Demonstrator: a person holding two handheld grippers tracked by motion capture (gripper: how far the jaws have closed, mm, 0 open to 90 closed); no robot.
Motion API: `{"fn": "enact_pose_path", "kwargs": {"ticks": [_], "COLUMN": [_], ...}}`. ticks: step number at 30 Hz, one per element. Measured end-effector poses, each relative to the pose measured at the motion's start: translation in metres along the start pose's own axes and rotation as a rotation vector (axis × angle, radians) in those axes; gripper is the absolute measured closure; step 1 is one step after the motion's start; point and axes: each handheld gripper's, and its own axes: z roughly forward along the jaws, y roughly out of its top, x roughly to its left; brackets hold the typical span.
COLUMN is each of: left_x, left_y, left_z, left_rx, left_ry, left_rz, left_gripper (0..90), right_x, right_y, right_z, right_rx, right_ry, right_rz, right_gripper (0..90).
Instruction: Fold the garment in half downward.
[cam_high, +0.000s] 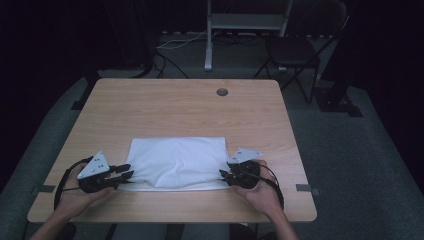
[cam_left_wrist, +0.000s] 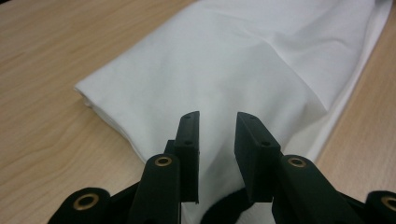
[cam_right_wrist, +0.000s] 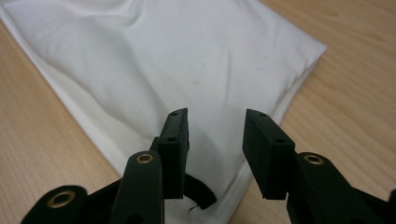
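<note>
A folded white cloth (cam_high: 176, 162) lies flat on the wooden tabletop (cam_high: 180, 107), in the near half, roughly centred between the left and right edges and a little back from the near edge. In the high view it reads as a wide rectangle with soft creases running across its upper layer. The left gripper (cam_high: 125, 171), held in the person's left hand (cam_high: 80, 192), sits at the cloth's left end close to its near-left corner, its black jaws pointing inward toward the fabric. In the left gripper view the left gripper (cam_left_wrist: 217, 140) has its jaws spread with a clear gap between them, poised just over the cloth (cam_left_wrist: 224, 70); nothing is caught between them, and whether they touch the fabric cannot be told. A folded edge of the cloth runs along the bare wood at the left of that view. The right gripper (cam_high: 224, 173), held in the right hand (cam_high: 260, 192), sits at the cloth's right end near its near-right corner, jaws also pointing inward. In the right gripper view the right gripper (cam_right_wrist: 215, 140) is likewise spread apart, a bit wider than the other, over the cloth (cam_right_wrist: 154, 60) near its corner, with nothing pinched. A small round grey cap (cam_high: 222, 92) is set into the tabletop near the far edge, well apart from the cloth. Beyond the table a dark chair (cam_high: 295, 52) stands on the carpeted floor.
</note>
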Motion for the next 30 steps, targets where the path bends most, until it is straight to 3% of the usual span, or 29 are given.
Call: {"fn": "enact_pose_path", "kwargs": {"ticks": [7, 17, 24, 30], "left_x": [-0.005, 0.000, 0.019, 0.029], "left_y": [-0.005, -0.003, 0.003, 0.009], "left_z": [0.002, 0.013, 0.024, 0.031], "left_rx": [0.045, 0.097, 0.112, 0.134], "left_ry": [-0.024, -0.025, 0.015, 0.039], "left_rz": [0.012, 0.015, 0.001, 0.018], "left_gripper": [69.7, 69.1, 68.9, 68.3], "right_x": [0.004, 0.002, -0.006, -0.017], "right_y": [-0.010, -0.012, -0.003, 0.003], "right_z": [0.003, 0.006, 0.017, 0.025], "right_rx": [0.035, 0.032, 0.029, 0.031], "right_ry": [0.013, 0.015, -0.010, -0.035], "right_rz": [-0.011, 0.000, 0.009, 0.014], "right_gripper": [59.6, 59.1, 57.1, 56.6]}}
